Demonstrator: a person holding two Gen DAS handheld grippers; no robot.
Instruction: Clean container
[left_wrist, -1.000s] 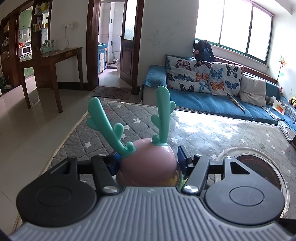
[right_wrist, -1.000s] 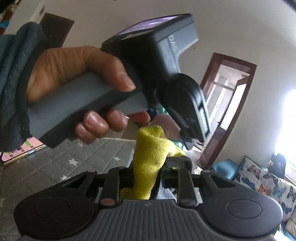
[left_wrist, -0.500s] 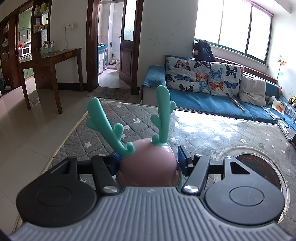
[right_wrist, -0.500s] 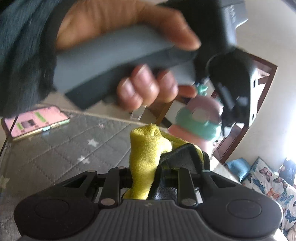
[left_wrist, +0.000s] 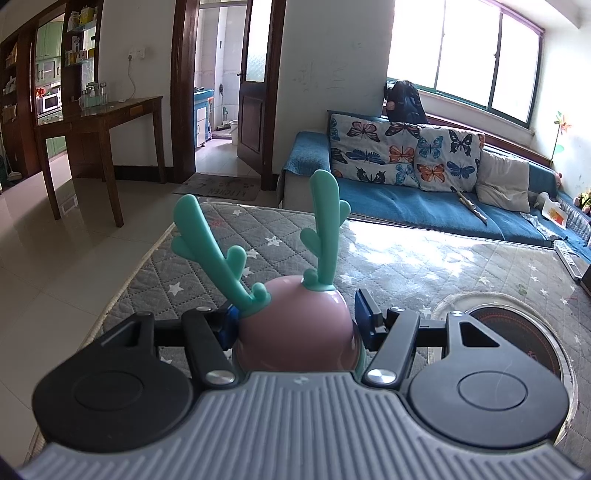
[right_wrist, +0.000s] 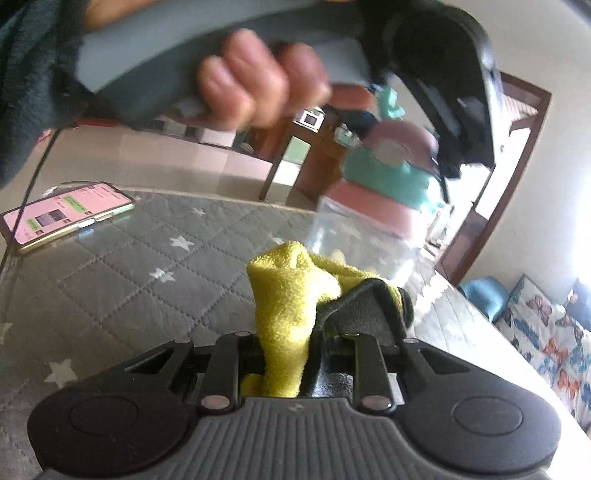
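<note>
My left gripper (left_wrist: 293, 319) is shut on the container, a clear bottle with a pink domed lid (left_wrist: 295, 328) and two teal antlers (left_wrist: 325, 229). In the right wrist view the same container (right_wrist: 373, 218) hangs upright above the table, held by the left gripper and the hand above it; its clear body and pink and teal cap show. My right gripper (right_wrist: 286, 354) is shut on a yellow cloth (right_wrist: 288, 306), which sits just below and in front of the bottle's clear body.
A grey quilted table cover with stars (left_wrist: 406, 266) lies below. A round stove plate (left_wrist: 517, 339) sits at its right. A phone with a pink screen (right_wrist: 66, 214) lies at the table's far left. A blue sofa (left_wrist: 424, 199) and a wooden desk (left_wrist: 99, 118) stand beyond.
In the right wrist view the bottle and the left hand have risen in the frame and more of the clear body shows above the cloth. The left wrist view has not changed.
</note>
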